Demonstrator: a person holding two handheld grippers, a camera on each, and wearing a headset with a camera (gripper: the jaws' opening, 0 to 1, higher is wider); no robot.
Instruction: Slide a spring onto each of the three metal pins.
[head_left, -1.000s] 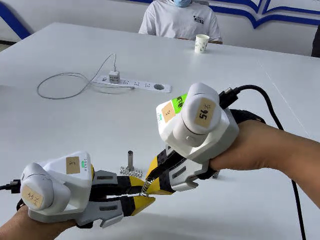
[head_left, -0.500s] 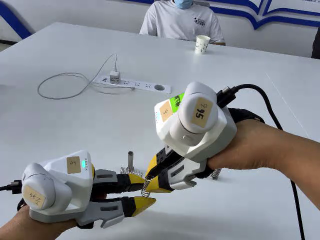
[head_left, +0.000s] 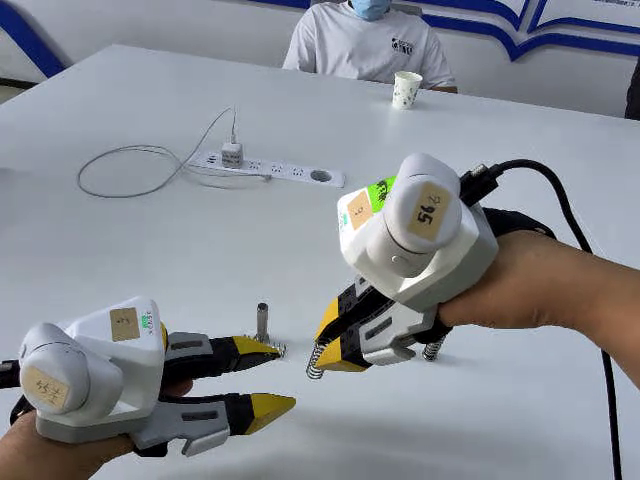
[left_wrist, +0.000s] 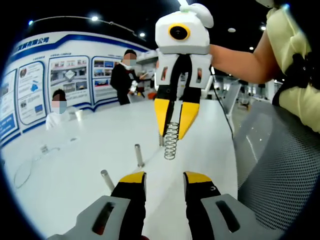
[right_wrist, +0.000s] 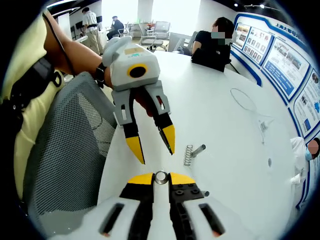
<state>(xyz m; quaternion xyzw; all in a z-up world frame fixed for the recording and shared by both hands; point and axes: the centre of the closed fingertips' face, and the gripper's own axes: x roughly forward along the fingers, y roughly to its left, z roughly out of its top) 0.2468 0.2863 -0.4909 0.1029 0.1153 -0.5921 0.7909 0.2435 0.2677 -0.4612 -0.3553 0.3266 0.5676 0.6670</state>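
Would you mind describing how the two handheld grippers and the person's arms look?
Both the left gripper and right gripper have rounded white housings, black jaws with yellow tips, and tan handwritten labels. The right one also carries a green sticker and a thick black cable. The person wears a pale yellow sleeve.

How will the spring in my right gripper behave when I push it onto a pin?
The spring is thin, open wire coils, so it's probably very light and squashy; pushed, it may buckle sideways. The right gripper pinches only one end, so the free end could wobble. Dropped on the smooth table, it would likely roll.
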